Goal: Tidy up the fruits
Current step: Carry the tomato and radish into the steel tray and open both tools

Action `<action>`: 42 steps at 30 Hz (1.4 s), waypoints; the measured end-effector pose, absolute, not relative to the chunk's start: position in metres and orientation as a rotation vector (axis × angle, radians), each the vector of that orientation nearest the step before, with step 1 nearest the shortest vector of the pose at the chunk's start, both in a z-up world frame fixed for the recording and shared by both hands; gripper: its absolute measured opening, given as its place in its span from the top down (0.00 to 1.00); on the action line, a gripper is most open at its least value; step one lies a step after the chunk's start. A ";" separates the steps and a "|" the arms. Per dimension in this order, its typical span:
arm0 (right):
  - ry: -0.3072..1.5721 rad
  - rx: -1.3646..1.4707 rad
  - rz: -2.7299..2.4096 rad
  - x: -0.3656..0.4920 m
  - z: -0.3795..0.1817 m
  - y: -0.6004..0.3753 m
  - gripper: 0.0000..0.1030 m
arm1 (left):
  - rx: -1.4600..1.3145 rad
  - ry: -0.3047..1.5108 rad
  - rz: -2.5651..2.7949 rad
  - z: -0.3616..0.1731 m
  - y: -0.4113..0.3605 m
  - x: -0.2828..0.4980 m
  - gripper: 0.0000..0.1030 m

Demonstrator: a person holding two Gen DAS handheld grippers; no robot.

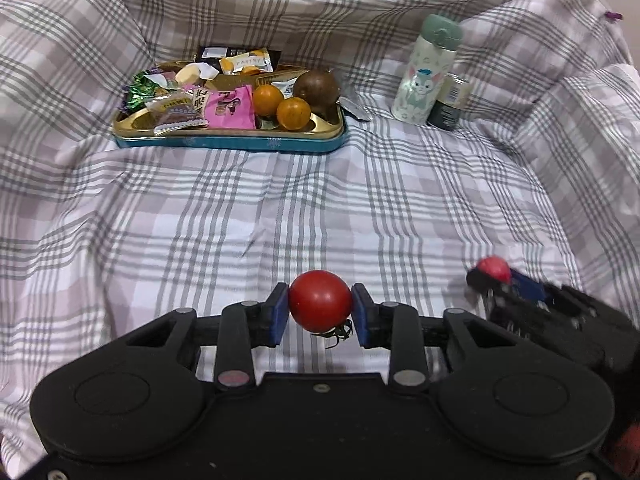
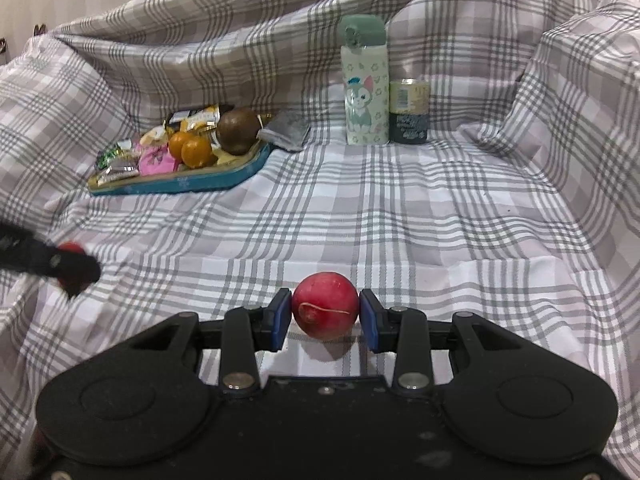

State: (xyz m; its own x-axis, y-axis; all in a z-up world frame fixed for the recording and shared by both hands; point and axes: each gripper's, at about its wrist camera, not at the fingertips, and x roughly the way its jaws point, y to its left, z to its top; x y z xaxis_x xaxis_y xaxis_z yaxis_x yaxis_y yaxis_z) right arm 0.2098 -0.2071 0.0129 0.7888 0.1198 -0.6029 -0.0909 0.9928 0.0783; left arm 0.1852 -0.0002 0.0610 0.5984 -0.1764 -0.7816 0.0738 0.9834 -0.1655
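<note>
Left tongs (image 1: 320, 307) clamp a red tomato (image 1: 320, 300) between blue pads; right tongs (image 2: 325, 312) clamp a pinkish-red fruit (image 2: 325, 305), both above the near part of the plaid cloth (image 1: 320, 200). Two oranges (image 1: 280, 106) and a brown fruit (image 1: 316, 86) lie in the tray (image 1: 228, 140) toward the far left; a bottle (image 1: 424, 76) stands far right.

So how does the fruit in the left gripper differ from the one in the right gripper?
The tomato in the left gripper is deep glossy red with a green stem at its underside; the red fruit in the right gripper is pinker, duller, stemless, and has a pale curved scar. Both are round, similar in size, and sit between blue pads above the plaid cloth.
</note>
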 end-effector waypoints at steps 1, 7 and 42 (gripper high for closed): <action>0.650 0.055 0.110 0.207 0.015 -0.208 0.64 | -0.115 0.919 -0.145 0.062 -0.001 0.180 0.60; 0.651 0.113 0.114 0.169 0.025 -0.213 0.64 | -0.083 0.909 -0.153 0.068 0.001 0.137 0.60; 0.765 0.023 0.232 0.062 0.041 -0.162 0.63 | -0.050 1.014 -0.099 0.025 0.002 0.077 0.60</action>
State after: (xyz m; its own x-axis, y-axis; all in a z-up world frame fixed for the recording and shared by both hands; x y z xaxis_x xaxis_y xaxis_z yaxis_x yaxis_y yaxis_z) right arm 0.0616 -0.1624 0.0410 0.6974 0.2165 -0.6833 -0.1997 0.9742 0.1048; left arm 0.0767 0.0022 0.0247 0.5247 -0.1063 -0.8446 0.0597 0.9943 -0.0880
